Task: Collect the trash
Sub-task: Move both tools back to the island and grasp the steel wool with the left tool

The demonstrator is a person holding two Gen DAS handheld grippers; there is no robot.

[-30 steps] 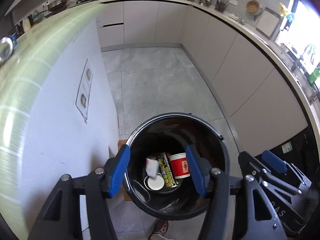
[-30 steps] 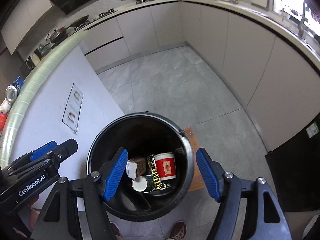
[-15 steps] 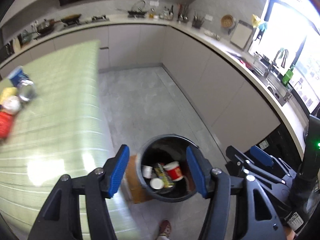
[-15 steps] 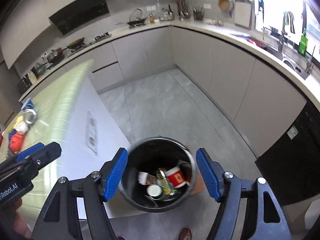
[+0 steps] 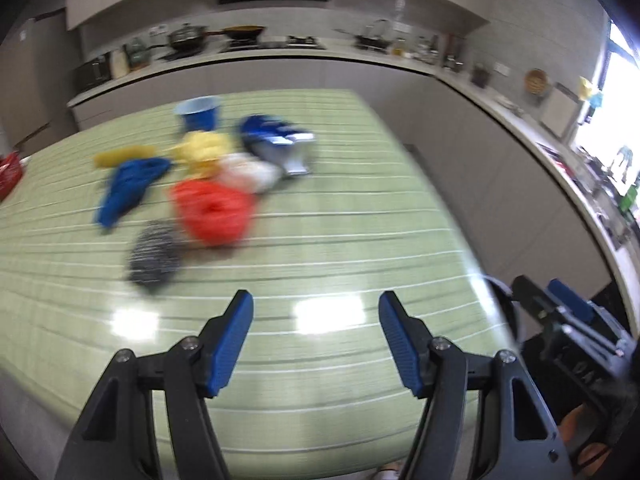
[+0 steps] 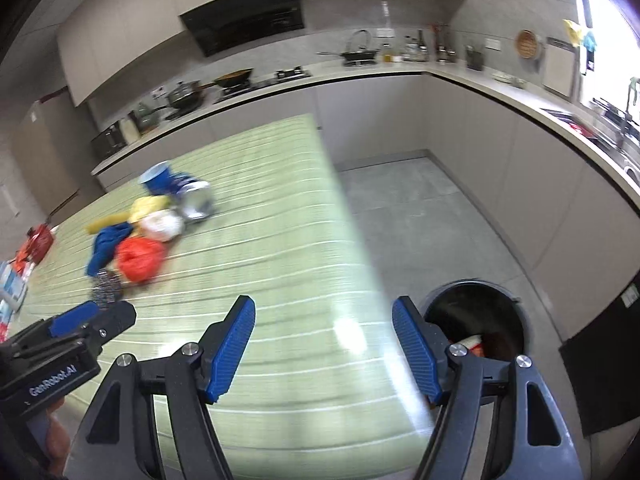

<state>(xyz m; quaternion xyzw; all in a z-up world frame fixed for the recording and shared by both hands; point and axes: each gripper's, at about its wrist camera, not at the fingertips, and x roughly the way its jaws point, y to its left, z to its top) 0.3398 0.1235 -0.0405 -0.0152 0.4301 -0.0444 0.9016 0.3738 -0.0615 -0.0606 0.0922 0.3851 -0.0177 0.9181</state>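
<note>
Two pairs of tongs hang over the green striped worktop [image 5: 360,240], both spread wide with nothing between the blue pads; the left tongs [image 5: 316,340] face a blurred heap of trash near the far end, and the right tongs [image 6: 323,344] sit over the worktop's near edge. Up in that heap: a red crumpled bag [image 5: 212,212] at the front, a dark mesh wad [image 5: 154,258] just beside it, a blue wrapper [image 5: 128,188], a yellow bag [image 5: 204,148], a white wad [image 5: 248,170], a blue cup [image 5: 198,112] and a silver-and-blue pouch [image 5: 280,140] (all smeared by motion). Down on the floor to the right stands the black bin [image 6: 476,320]; something red and white shows inside.
</note>
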